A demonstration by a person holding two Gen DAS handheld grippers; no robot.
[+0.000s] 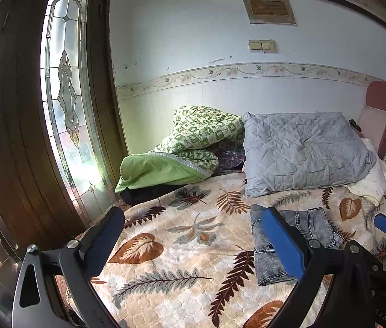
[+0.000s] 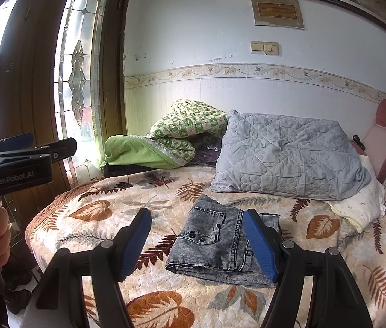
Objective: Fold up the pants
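The pants (image 2: 221,242), grey washed denim, lie as a compact folded bundle on the leaf-patterned bedspread (image 2: 111,218), in the lower middle of the right wrist view and at the lower right of the left wrist view, just in front of the grey quilted pillow (image 2: 288,155). The fold looks finished or nearly so: layers are stacked, with one edge of a lower layer peeking out at the bundle's upper right.

Both tools are clear of the cloth. The right gripper (image 2: 197,246) hovers above the bundle with its blue fingers spread wide, gripping nothing. The left gripper (image 1: 193,246) is also spread and empty, held over bare bedspread to the left of the pants.

To finish well, I would judge the thing to do is check that edges line up, nip the stray layer gently by its corner and tuck it square, then press the stack flat. Denim is stiff, so a fold may spring back unless smoothed down.
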